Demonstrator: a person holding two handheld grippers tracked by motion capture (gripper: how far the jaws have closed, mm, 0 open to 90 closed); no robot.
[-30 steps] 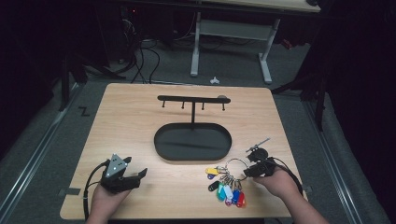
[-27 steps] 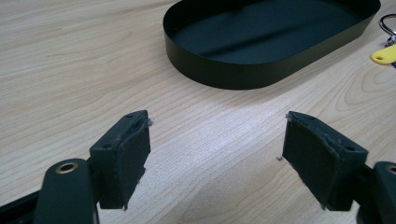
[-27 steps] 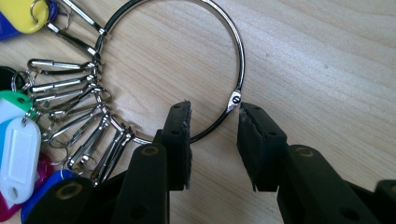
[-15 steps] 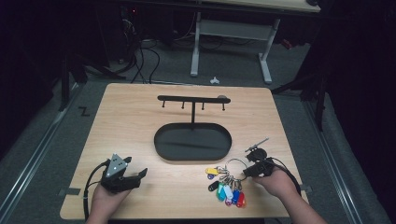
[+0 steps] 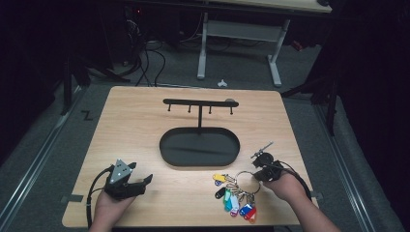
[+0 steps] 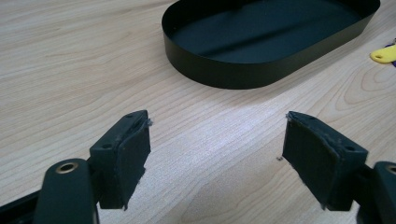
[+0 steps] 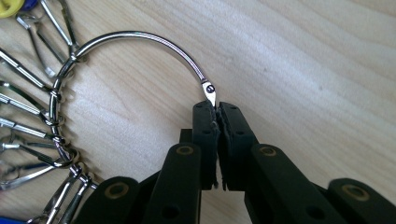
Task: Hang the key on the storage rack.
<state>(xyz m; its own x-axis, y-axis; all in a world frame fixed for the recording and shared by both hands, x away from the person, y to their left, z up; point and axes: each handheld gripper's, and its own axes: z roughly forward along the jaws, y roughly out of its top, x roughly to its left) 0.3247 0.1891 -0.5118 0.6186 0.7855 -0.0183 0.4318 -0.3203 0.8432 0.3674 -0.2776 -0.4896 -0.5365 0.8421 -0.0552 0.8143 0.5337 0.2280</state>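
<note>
The right gripper point(image 5: 263, 170) sits near the right front corner of the table point(image 5: 145, 121), held in the person's right hand point(image 5: 285, 186). In the right gripper view its jaws are pressed together on the key ring point(image 7: 126, 51), pinching the metal hoop right at its hinged clasp, so the hoop arcs up and away to the left from the jaw tips. The ring lies flat on the wood, and a row of small clips hangs off its left side. From the high view, the ring point(image 5: 247, 181) lies just left of the right gripper, with a bunch of coloured key tags point(image 5: 234, 198) fanned out from it toward the front edge: yellow, black, green, blue and red among them.

The left gripper point(image 5: 126, 179) rests near the left front corner, well apart from the ring, in the person's left hand point(image 5: 109, 208). In the left gripper view its jaws stand wide apart with nothing between them but bare wood, pointing toward the black oval tray point(image 6: 261, 42).

That tray point(image 5: 199, 147) lies in the middle of the table, and a black rack with small hooks point(image 5: 199, 104) rises from its far side. One yellow tag point(image 6: 385, 53) peeks in beside the tray
</note>
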